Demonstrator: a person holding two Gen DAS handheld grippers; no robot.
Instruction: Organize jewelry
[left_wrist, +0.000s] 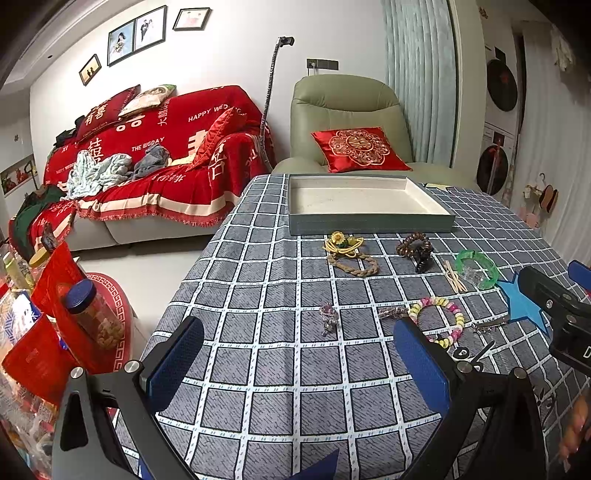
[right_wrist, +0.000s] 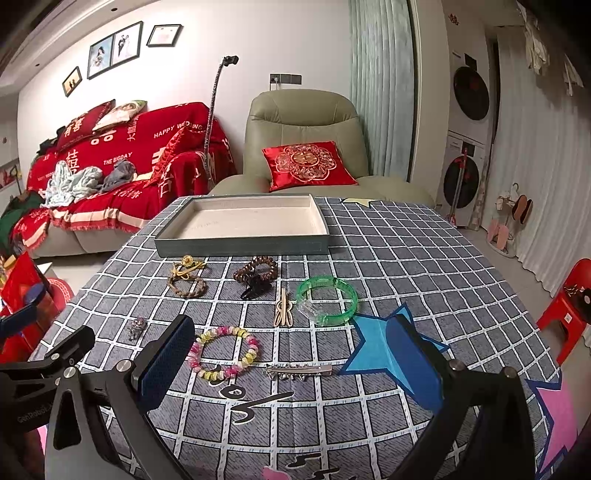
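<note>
An empty grey tray with a cream lining (left_wrist: 369, 221) (right_wrist: 240, 245) stands at the far side of the checked table. In front of it lie a braided band with a sunflower (left_wrist: 351, 258) (right_wrist: 186, 280), a brown coil hair tie with a black claw clip (left_wrist: 415, 249) (right_wrist: 255, 277), a green bangle (left_wrist: 476, 267) (right_wrist: 327, 301), a beige hairpin (right_wrist: 282, 312), a pastel bead bracelet (left_wrist: 439, 321) (right_wrist: 223, 352), a silver hair clip (right_wrist: 299, 369) and a small silver charm (left_wrist: 328, 317) (right_wrist: 135, 328). My left gripper (left_wrist: 299, 363) is open and empty. My right gripper (right_wrist: 291, 363) is open over the silver clip.
A red-covered sofa (left_wrist: 155, 166) and a green armchair with a red cushion (left_wrist: 360, 147) stand behind the table. Red bags and a jar (left_wrist: 92, 317) sit at the left. A red stool (right_wrist: 569, 306) stands at the right. The right gripper's body (left_wrist: 561, 317) shows in the left view.
</note>
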